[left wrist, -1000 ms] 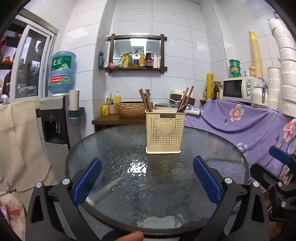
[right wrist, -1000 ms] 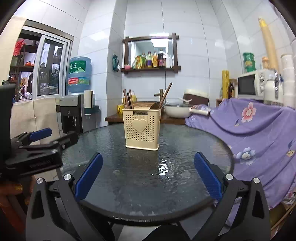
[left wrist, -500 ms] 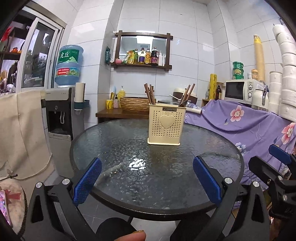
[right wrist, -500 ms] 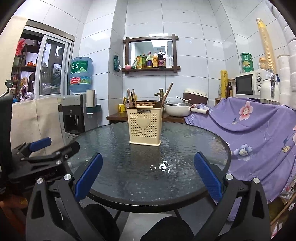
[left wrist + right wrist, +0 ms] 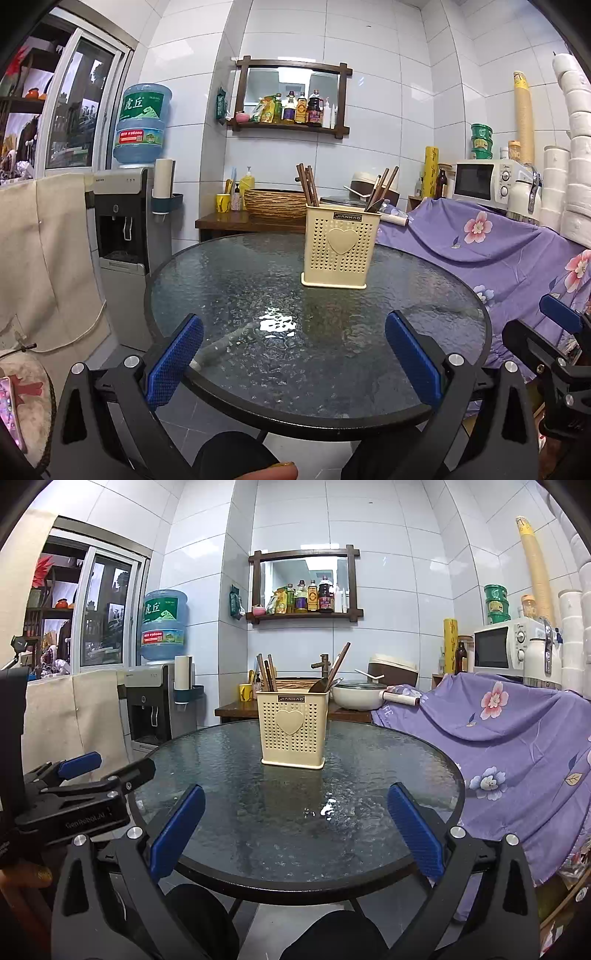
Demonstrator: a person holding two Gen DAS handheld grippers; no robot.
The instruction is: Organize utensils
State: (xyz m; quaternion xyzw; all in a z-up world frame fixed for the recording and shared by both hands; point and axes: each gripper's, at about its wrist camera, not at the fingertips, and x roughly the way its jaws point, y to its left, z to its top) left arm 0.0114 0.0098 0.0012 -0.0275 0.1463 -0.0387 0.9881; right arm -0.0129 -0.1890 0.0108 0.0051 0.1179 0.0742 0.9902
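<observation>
Standing upright toward the far side of the round glass table (image 5: 229, 280), the cream perforated utensil holder (image 5: 340, 251) keeps dark wooden chopsticks (image 5: 307, 186) in its left compartment, and more sticks with what we take for a dark spoon (image 5: 320, 685) lean in its right. We hold our left gripper (image 5: 295, 354) and right gripper (image 5: 297, 829) near the table's close edge, both jaws spread wide and empty.

Two black handheld grippers, the left gripper (image 5: 293, 354) and right gripper (image 5: 295, 823), each carry textured blue finger pads (image 5: 177, 825) and silver screws (white lettering marks the left one's side, at nine o'clock).
</observation>
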